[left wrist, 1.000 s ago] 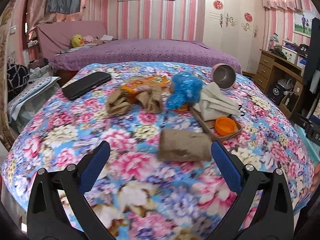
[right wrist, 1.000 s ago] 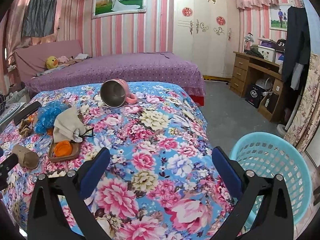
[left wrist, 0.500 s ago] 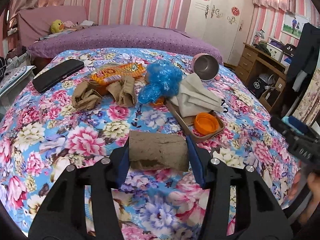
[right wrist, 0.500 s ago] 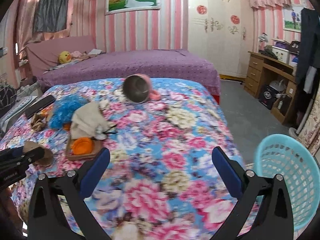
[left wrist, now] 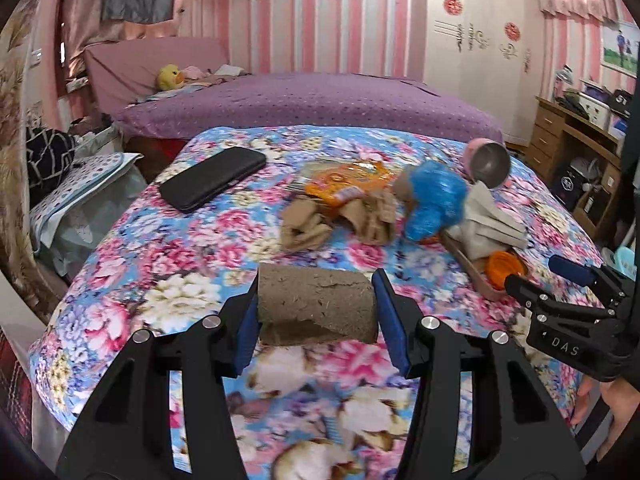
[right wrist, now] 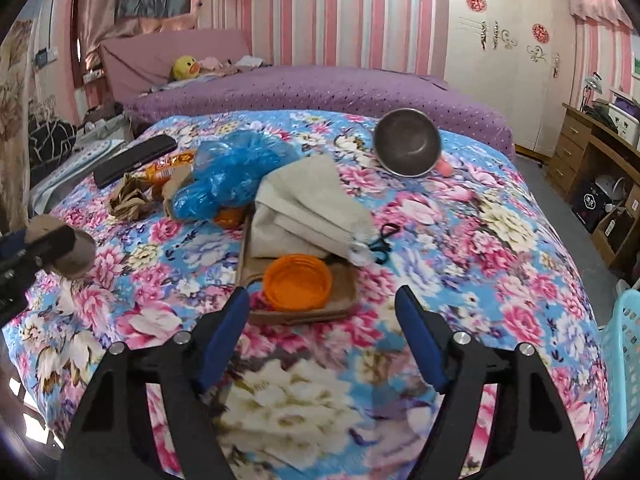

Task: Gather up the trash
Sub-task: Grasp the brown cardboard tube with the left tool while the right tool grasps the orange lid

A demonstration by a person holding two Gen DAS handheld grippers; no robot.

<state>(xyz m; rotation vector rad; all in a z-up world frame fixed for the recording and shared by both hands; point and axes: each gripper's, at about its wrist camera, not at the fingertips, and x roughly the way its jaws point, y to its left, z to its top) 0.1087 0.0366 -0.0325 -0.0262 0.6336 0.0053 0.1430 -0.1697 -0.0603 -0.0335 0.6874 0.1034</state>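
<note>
Left wrist view: the left tongs [left wrist: 316,312] are clamped on a brown cardboard roll [left wrist: 316,304], one blue pad on each end face, the roll lying crosswise between them just above the floral bedspread [left wrist: 160,280]. It looks light, dry and somewhat crushable; the end-to-end hold seems sound, though a hard squeeze would likely buckle it. Beyond the tongs lie crumpled brown paper [left wrist: 304,228], an orange snack wrapper [left wrist: 348,184] and a blue plastic bag [left wrist: 436,204]; all should be soft and weightless, best pinched at a bunched fold. Far left of the tongs sits a black phone [left wrist: 212,184]. The right tongs [left wrist: 560,276] show at the right edge. A second ago the left tongs stood wide apart with the roll still lying ahead of them; half a second ago they had closed on it. Right wrist view: the right tongs [right wrist: 324,324] hold nothing and their jaws are closing, with only bedspread between them. Just ahead sits a brown tray [right wrist: 340,304] with an orange lid [right wrist: 298,282] and a folded beige cloth [right wrist: 312,208]. A metal cup [right wrist: 408,144] lies further off, and a pale blue basket [right wrist: 624,368] is far right. Earlier this view faced the basket more squarely; now it has swung towards the tray.
</note>
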